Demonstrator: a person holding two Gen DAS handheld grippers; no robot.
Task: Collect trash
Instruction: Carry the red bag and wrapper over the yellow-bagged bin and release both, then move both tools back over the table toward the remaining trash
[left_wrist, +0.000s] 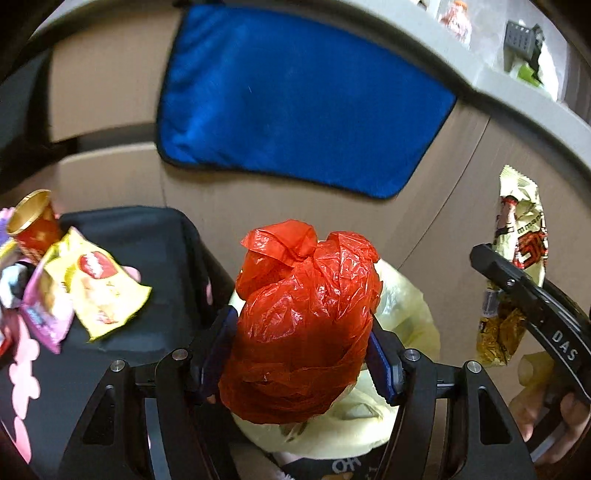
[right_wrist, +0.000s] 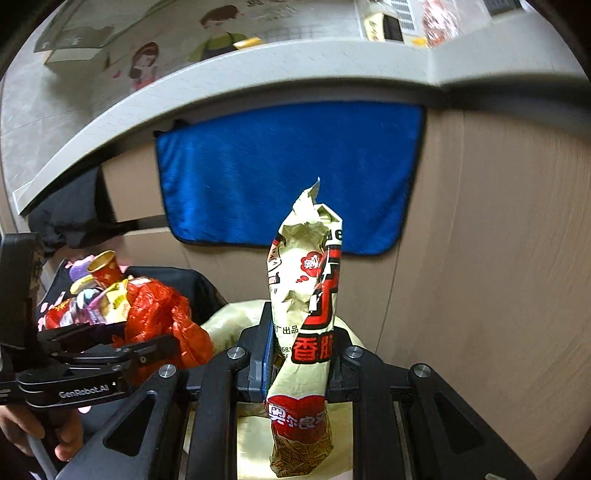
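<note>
Grippers, 2 in number, each hold 1 item of trash. Landmark for all positions: the blue cloth (left_wrist: 295, 99) hanging on the beige cabinet front (left_wrist: 443, 192).

Left gripper (left_wrist: 299, 354): both fingers pressed against the sides of a crumpled red plastic bag (left_wrist: 303, 314), which bulges out above them. Held below the cloth's lower edge, clear of it.

Right gripper (right_wrist: 295, 354): fingers clamped on a tall, crumpled snack wrapper (right_wrist: 306, 306), cream with red print. Wrapper stands upright, twisted, its torn top overlapping the cloth's lower part in the right wrist view. In the left wrist view the same wrapper appears below and to the right of the cloth.

Black bag (left_wrist: 155, 258): below and to the left of the cloth, open. Contents: a yellow chip packet (left_wrist: 99, 284), a pink packet (left_wrist: 44, 321) and a red paper cup with gold lining (left_wrist: 33, 225), lying tilted.

Pale yellow plastic bag (left_wrist: 402, 306): directly beneath the red bag, just beside the black bag.

Grey countertop (right_wrist: 258, 70): runs above the cloth.
</note>
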